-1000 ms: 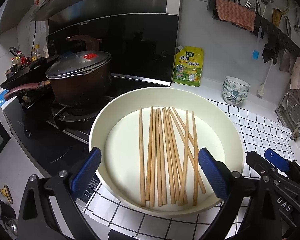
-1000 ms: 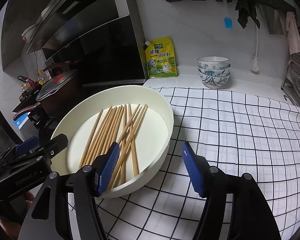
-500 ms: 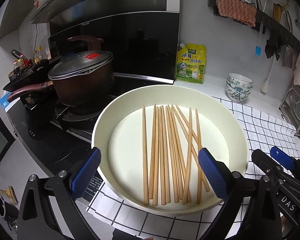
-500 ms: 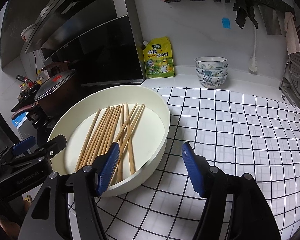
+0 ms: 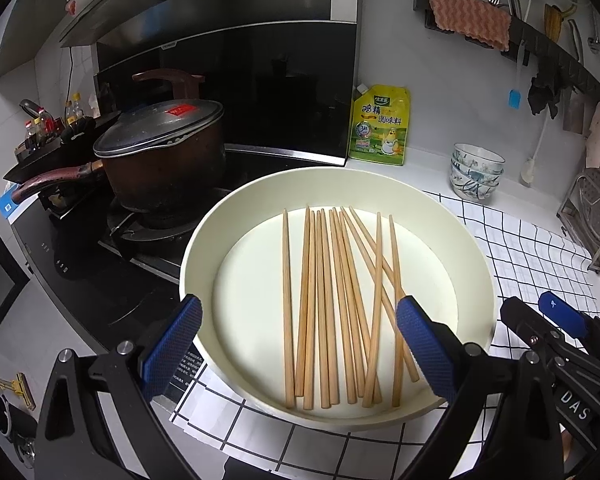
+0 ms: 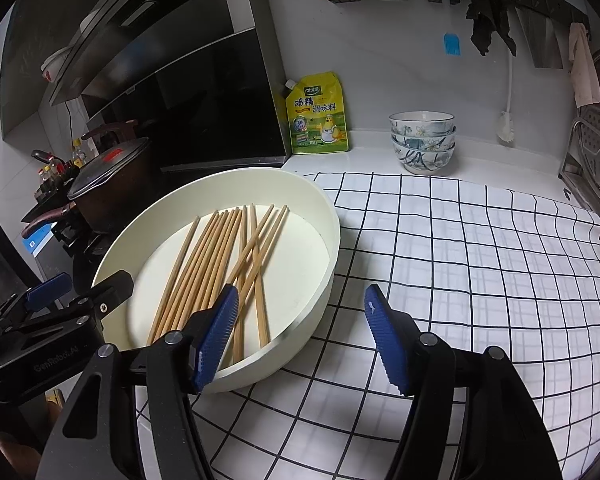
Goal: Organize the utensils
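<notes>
Wooden chopsticks (image 5: 332, 304) loose in cream basin (image 5: 204, 236) | left tool (image 5: 298, 344) agape | right tool (image 6: 300, 340) agape

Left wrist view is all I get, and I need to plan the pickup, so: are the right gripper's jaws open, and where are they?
Observer: The right gripper has its jaws wide open and holds nothing.
Operator: Where is it relative to the basin?
Observer: It straddles the near right wall of the white basin. One finger is on the inside, in front of the near ends of the chopsticks. The other is outside, over the checked cloth.
Operator: Is it touching anything?
Observer: I cannot tell its height above the rim from this view.
</notes>
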`<state>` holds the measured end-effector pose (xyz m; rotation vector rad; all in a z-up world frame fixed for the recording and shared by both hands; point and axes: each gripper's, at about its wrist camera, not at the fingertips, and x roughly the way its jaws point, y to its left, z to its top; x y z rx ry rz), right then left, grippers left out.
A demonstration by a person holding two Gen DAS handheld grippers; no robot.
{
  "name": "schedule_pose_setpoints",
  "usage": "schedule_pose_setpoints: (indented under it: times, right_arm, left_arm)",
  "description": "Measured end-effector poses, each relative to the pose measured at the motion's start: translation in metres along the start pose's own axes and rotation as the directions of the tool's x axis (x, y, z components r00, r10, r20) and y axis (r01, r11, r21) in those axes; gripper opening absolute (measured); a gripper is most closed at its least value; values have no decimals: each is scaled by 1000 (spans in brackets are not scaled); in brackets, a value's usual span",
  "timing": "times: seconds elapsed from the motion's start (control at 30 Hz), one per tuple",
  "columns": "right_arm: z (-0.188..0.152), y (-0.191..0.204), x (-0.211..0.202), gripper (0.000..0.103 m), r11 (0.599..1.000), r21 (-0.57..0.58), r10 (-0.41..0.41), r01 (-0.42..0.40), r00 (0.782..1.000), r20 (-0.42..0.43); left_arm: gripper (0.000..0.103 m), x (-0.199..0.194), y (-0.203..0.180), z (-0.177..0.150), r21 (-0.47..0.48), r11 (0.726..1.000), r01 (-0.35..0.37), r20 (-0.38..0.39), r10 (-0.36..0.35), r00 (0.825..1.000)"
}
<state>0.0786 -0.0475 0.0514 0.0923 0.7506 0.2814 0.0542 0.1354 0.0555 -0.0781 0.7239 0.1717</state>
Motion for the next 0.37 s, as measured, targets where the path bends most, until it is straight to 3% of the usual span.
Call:
schedule_pose_setpoints:
  times: [0.37]
  right_arm:
    - [0,0,0,63,1000,-1,0,0,1000,-3]
  left_arm:
    - [96,2,-1,-1,-1,1000,-4,-12,4,1000]
